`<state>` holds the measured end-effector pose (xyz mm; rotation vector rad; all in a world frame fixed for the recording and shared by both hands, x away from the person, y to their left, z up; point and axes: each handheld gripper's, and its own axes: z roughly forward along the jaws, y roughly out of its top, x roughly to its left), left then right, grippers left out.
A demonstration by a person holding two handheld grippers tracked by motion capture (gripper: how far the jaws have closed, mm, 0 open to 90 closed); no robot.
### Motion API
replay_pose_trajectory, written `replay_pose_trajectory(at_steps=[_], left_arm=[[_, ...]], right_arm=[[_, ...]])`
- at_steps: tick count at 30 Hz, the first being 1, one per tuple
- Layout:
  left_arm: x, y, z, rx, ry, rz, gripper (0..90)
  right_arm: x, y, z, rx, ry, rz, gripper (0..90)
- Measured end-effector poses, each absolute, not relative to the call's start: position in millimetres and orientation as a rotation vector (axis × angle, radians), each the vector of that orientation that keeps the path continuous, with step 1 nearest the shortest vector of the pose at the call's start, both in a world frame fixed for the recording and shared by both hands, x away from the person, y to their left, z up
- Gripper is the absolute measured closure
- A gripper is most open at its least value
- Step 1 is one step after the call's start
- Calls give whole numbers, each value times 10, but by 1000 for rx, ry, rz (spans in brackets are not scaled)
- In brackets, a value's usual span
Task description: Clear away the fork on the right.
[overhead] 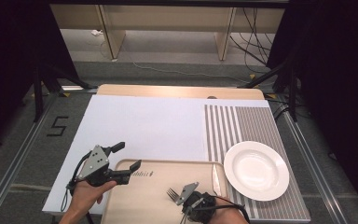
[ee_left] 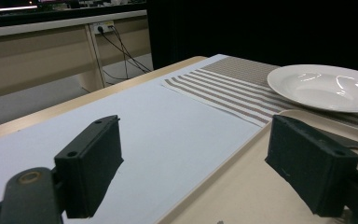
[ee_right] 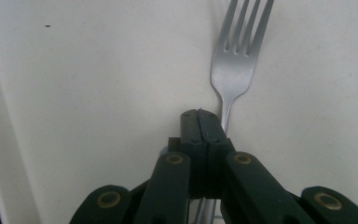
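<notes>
The fork (ee_right: 237, 70) is clamped by its handle in the closed right gripper (ee_right: 200, 116), low in the frame centre above the tray (overhead: 140, 196), presumably for carrying to the plate (overhead: 256, 170) at lower right. The left gripper (overhead: 128, 161), at lower left, is spread wide and holds nothing; its 2 pads straddle the tray's edge.

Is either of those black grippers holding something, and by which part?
The right gripper is shut on the fork, by its handle just below the tines. The left gripper is open, holding nothing.
</notes>
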<state>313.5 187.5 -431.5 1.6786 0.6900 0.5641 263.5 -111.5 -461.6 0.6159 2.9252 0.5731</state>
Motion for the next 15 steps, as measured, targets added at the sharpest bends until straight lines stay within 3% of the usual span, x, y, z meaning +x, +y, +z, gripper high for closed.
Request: replay_pose_trajectory(at_steps=[15], left_arm=[[3128, 1881, -4306, 1686, 695, 567, 172]], right_arm=[[2723, -1245, -4604, 680, 2885, 533, 900]])
